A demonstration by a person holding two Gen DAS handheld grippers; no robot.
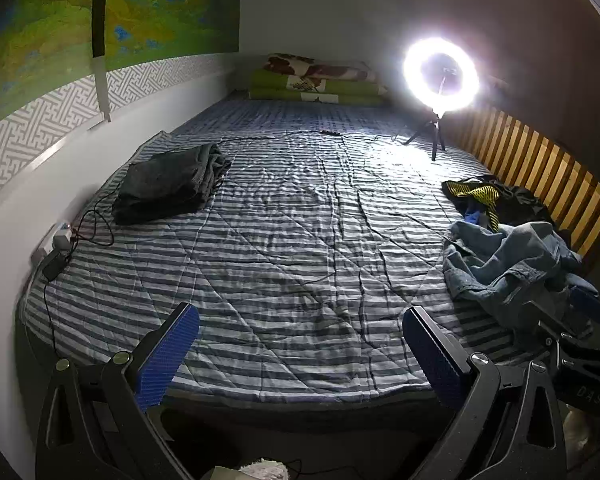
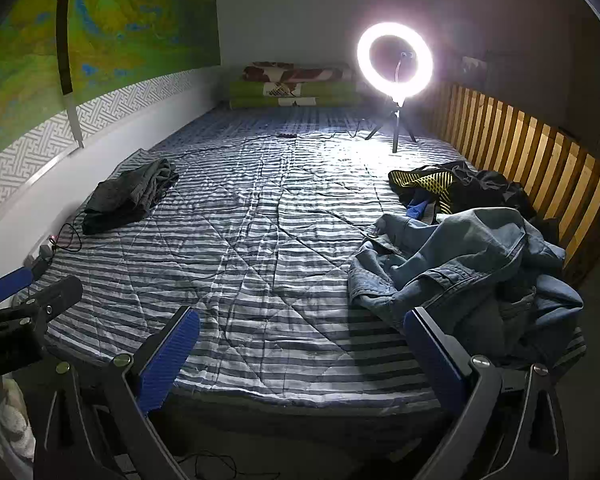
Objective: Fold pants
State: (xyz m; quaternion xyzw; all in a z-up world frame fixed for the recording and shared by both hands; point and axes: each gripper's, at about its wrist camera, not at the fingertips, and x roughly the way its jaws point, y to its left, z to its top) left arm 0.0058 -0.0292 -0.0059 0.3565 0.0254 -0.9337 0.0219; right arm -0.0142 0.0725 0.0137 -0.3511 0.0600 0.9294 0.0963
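A: Both grippers, status? Left gripper (image 1: pixel 300 354), right gripper (image 2: pixel 302 354).

B: Jaws spread wide on each, nothing between; held above near edge of bed (image 2: pixel 260 216).

A: Pants location?

B: Crumpled denim pants (image 2: pixel 460 264) at right edge of bed, beside slatted rail (image 2: pixel 520 152). Folded dark garment (image 1: pixel 168 188) at left edge. Ring light (image 2: pixel 395 65) at far end.

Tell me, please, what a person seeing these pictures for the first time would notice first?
First the glowing ring light on its small tripod at the far end of the striped bed, near the wooden slat rail. Next the crumpled blue jeans heaped on the right side, and a folded dark garment lying by the left wall.
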